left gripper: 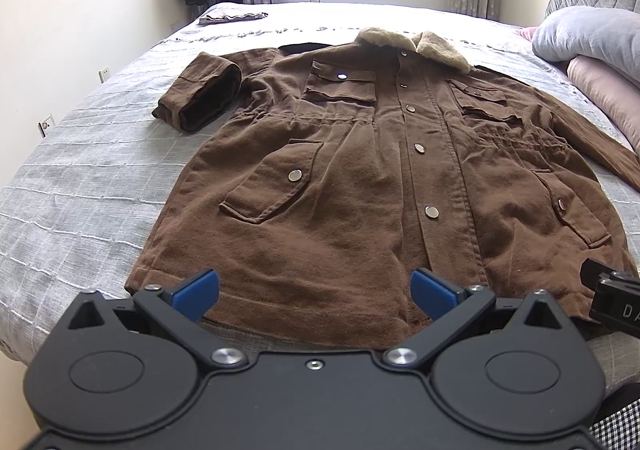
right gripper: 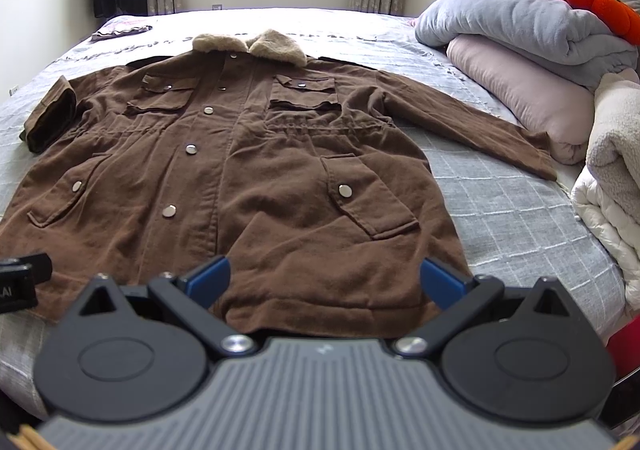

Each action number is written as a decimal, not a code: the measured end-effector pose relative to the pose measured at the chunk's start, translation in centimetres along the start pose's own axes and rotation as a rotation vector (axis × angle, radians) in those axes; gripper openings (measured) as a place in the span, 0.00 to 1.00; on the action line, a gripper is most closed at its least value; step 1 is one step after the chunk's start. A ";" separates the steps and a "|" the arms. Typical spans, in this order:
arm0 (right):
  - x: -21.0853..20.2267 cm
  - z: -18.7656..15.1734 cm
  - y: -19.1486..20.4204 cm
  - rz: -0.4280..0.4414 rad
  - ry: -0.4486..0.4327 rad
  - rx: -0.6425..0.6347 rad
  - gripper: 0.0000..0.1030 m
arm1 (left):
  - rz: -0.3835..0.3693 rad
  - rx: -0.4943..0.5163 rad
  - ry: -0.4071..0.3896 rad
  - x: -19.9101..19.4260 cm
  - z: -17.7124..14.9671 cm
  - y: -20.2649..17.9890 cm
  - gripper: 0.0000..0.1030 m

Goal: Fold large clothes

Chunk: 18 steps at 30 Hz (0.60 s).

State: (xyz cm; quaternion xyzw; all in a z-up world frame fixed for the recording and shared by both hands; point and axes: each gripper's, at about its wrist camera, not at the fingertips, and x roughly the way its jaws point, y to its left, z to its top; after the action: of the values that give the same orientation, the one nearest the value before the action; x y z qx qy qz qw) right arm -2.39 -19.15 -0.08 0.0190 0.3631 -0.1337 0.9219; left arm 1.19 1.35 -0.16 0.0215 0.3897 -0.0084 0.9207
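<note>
The bed [left gripper: 80,170] is serving as the work surface, its grey checked cover giving the brown coat [left gripper: 360,178] room to lie flat, front up and buttoned, hem toward the camera and fleece collar [left gripper: 416,44] pointing toward the window. Folded blankets [right gripper: 528,34] are sitting stacked at the headboard side, out of the way. One sleeve [right gripper: 472,126] is stretching out toward those blankets, while the other sleeve [left gripper: 200,94] is lying doubled back beside the body, probably the first one needing attention. The left gripper [left gripper: 315,292] and the right gripper [right gripper: 325,280] are hovering just above the hem, each with jaws spread wide and holding nothing, seemingly lining up to take the bottom edge.
</note>
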 end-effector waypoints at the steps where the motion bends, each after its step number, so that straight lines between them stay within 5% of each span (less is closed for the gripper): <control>1: 0.0 0.0 0.0 0.000 0.000 0.000 1.00 | -0.001 0.000 0.001 0.0 0.0 0.0 1.00; 18: 0.2 0.1 0.3 0.001 0.003 -0.007 1.00 | 0.005 -0.006 0.000 0.2 -0.2 0.3 1.00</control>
State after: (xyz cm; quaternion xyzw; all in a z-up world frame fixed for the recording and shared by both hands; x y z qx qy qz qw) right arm -2.11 -18.91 -0.21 0.0162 0.3649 -0.1318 0.9216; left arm 1.23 1.66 -0.40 0.0197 0.3897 -0.0052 0.9207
